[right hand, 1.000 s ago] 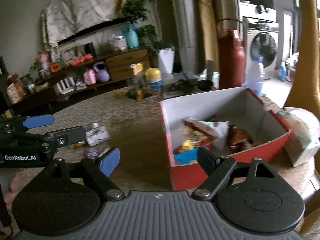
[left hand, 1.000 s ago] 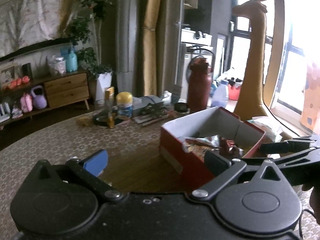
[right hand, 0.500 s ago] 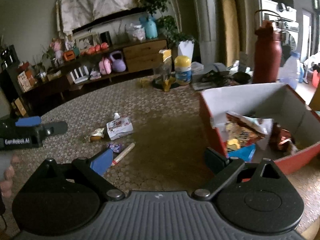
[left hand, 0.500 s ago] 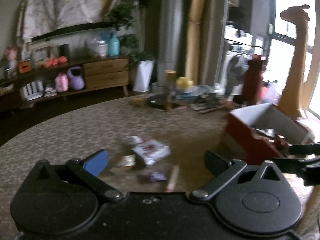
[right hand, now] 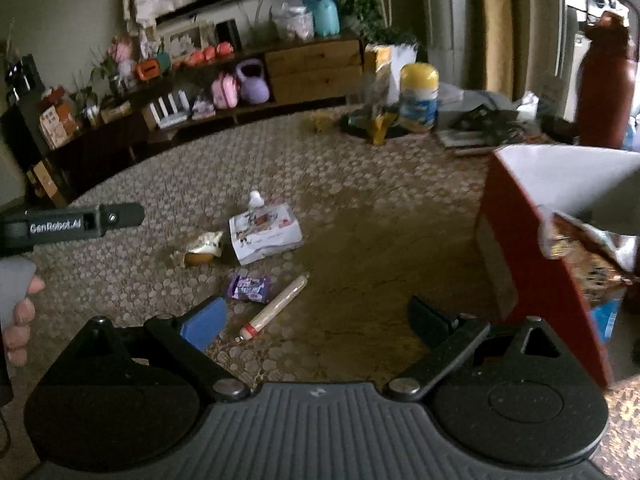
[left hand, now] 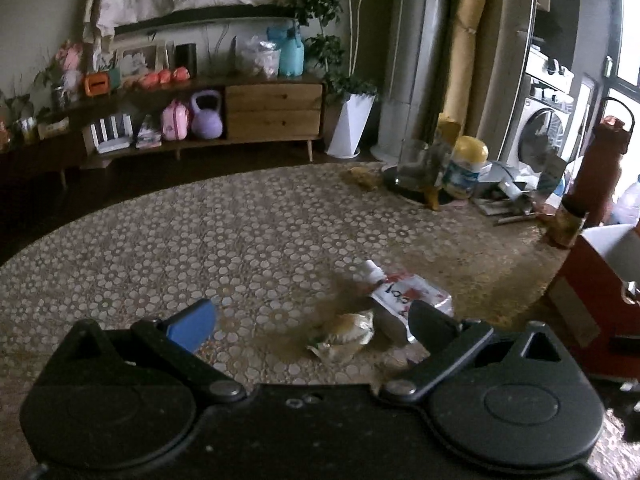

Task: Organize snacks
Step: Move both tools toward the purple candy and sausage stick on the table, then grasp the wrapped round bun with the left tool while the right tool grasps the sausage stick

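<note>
Both grippers hover over a patterned table with fingers spread apart, holding nothing. Just ahead of the left gripper (left hand: 310, 324) lie a small wrapped cake (left hand: 344, 334) and, touching its right side, a white spouted pouch (left hand: 404, 294). Ahead of the right gripper (right hand: 316, 320) lie a purple candy (right hand: 249, 287) and a sausage stick (right hand: 276, 307). To its right stands the red box (right hand: 532, 264), snack bags inside.
</note>
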Motion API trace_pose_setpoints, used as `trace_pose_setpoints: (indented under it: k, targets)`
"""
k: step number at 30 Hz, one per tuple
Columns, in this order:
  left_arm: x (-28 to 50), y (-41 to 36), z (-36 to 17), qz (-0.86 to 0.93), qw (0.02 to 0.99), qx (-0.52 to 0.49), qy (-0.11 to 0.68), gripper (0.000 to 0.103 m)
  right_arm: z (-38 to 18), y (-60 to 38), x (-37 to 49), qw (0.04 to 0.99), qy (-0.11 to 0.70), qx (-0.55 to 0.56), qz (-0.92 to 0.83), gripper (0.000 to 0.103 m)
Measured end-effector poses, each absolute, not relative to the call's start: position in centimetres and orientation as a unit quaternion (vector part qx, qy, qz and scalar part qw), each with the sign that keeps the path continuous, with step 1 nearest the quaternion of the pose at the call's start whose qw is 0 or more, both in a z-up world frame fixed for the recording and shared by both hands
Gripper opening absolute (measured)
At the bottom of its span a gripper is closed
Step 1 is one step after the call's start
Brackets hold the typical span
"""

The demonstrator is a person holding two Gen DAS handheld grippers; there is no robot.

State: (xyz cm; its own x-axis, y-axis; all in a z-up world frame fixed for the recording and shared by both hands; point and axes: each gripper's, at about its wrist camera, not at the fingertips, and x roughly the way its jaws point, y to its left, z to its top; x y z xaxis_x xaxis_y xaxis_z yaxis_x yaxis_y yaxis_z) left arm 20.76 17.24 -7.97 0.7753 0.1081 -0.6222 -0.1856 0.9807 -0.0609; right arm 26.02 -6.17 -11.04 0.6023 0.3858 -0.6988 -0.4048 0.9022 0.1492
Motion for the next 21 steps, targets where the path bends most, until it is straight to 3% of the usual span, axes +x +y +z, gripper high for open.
trace_pose_setpoints:
  k: [9, 15, 19, 21]
  targets:
    - [22.7, 16.2, -11.7, 0.046, 0.94, -0.003, 0.338, 0.101, -14.2, -3.2, 28.0, 0.882, 0.411, -0.028, 0.229, 0.097]
    - [24.3, 16.4, -13.4, 0.036, 0.935, -0.002, 0.352, 0.097, -15.9, -0.8, 28.3, 0.873, 0.423, -0.05, 0.237, 0.084]
    - [25.2, 16.1, -14.2, 0.026, 0.932, 0.0, 0.36, 0.092, -16.8, 0.6, 28.5, 0.868, 0.429, -0.064, 0.24, 0.067]
    - [25.4, 15.8, -14.5, 0.019, 0.932, 0.002, 0.362, 0.084, -17.2, 1.2, 28.5, 0.867, 0.432, -0.078, 0.236, 0.058]
